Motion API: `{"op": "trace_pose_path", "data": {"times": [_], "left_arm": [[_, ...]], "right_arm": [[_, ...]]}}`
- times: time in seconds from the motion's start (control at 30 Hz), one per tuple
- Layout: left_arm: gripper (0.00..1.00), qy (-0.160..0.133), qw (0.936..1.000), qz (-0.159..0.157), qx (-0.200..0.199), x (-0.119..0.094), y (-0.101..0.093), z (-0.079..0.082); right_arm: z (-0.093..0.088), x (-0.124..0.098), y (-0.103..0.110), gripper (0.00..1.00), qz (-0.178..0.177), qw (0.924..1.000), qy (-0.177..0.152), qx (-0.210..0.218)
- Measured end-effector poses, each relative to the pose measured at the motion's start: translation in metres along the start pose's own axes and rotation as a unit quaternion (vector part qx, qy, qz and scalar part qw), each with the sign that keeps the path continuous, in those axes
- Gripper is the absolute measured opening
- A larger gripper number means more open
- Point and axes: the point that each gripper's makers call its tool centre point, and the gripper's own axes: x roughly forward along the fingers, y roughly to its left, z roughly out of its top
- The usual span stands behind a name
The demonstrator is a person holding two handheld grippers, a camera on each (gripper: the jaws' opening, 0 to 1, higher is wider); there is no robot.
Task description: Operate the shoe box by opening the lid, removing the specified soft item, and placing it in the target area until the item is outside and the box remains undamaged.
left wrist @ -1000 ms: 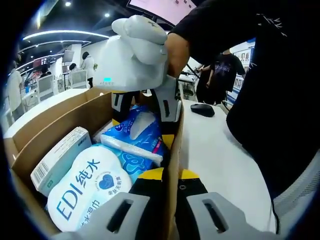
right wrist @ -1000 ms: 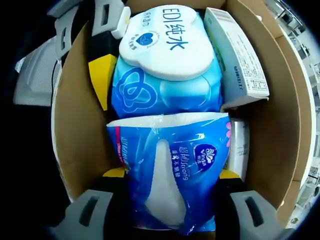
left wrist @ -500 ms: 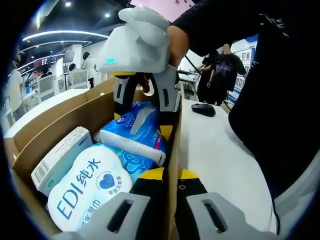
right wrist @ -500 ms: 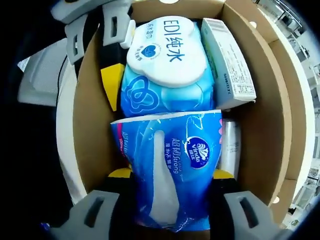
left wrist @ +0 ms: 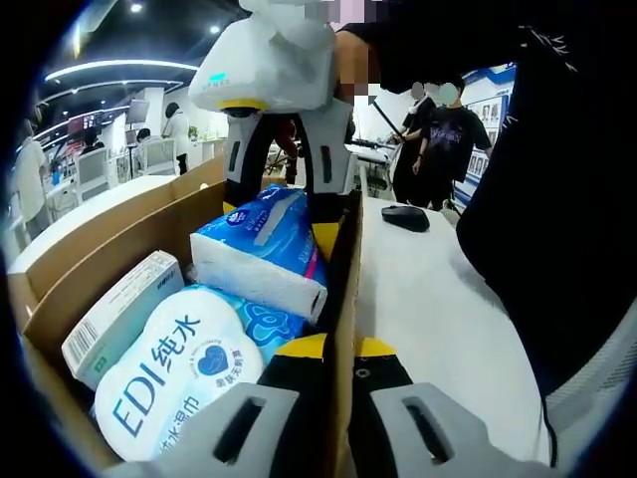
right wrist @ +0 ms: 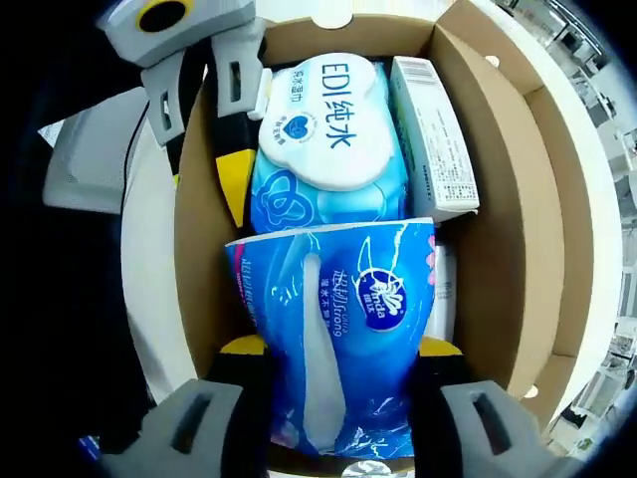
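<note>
Here the right claw (right wrist: 333, 398) clamps a glossy blue tissue pack (right wrist: 333, 319) above the cardboard box (right wrist: 518, 199).

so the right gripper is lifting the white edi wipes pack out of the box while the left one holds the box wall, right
Not quite: the right gripper is lifting the blue tissue pack, as the right gripper view shows. The EDI wipes pack lies in the box. The left gripper does hold the wall.

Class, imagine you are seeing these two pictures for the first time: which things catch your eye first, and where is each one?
The blue tissue pack stands out first, clamped between the right tongs and raised above the open cardboard box. Next comes the white wet-wipe pack printed with EDI, lying in the box beside a pale carton. The left tongs are closed on the box's side wall.
</note>
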Motion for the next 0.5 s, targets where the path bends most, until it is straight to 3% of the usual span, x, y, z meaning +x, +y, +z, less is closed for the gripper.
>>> {"op": "trace_pose_path", "data": {"times": [0.5], "left_arm": [[0.02,0.0,1.0,-0.002,0.002,0.0,0.0,-0.001]], "right_arm": [[0.009,-0.046,-0.019,0.51,0.001,0.9994,-0.028,0.02]]}}
